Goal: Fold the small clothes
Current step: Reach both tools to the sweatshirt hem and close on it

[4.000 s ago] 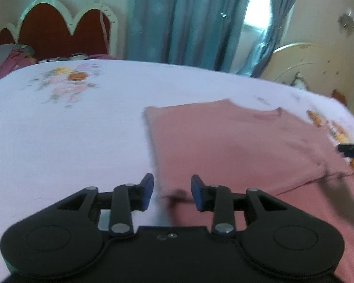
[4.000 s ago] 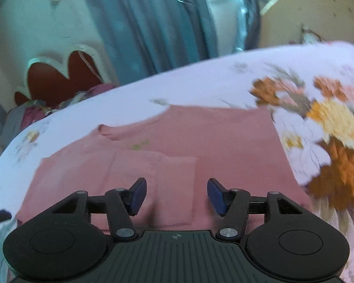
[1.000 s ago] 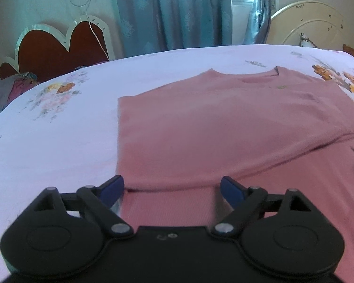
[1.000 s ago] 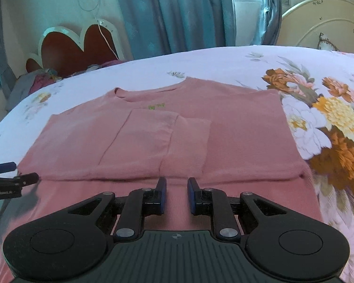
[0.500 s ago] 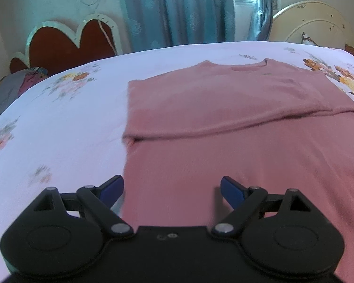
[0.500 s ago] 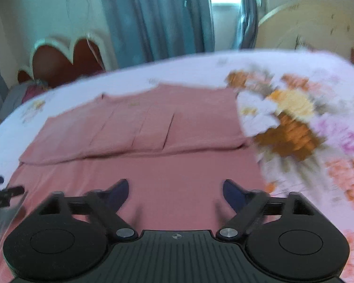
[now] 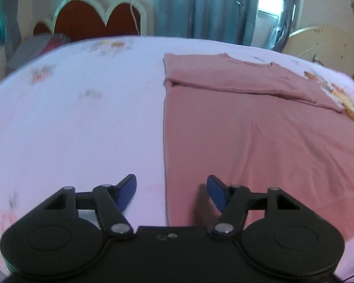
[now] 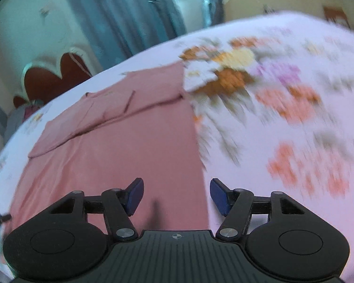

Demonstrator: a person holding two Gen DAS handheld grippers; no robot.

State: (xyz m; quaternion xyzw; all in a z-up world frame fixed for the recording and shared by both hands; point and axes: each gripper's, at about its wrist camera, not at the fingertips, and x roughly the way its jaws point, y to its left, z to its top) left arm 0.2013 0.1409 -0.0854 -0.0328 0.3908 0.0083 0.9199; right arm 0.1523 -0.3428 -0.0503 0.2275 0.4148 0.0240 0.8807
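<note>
- Dusty-pink knit top (image 7: 259,127) lies flat on the bed, filling the centre and right of the left wrist view, its upper part folded down in a band across the far end.
- Left gripper (image 7: 171,192), bottom centre, straddles the top's left edge; its jaws have just been closing yet stand apart, pinching nothing.
- Right gripper (image 8: 175,195) straddles the right edge likewise, jaws narrowing but spread.
- Pale floral bedsheet (image 7: 82,118) spreads around.
- Scalloped red headboard (image 7: 92,21) and blue curtains (image 7: 200,4) stand behind.
</note>
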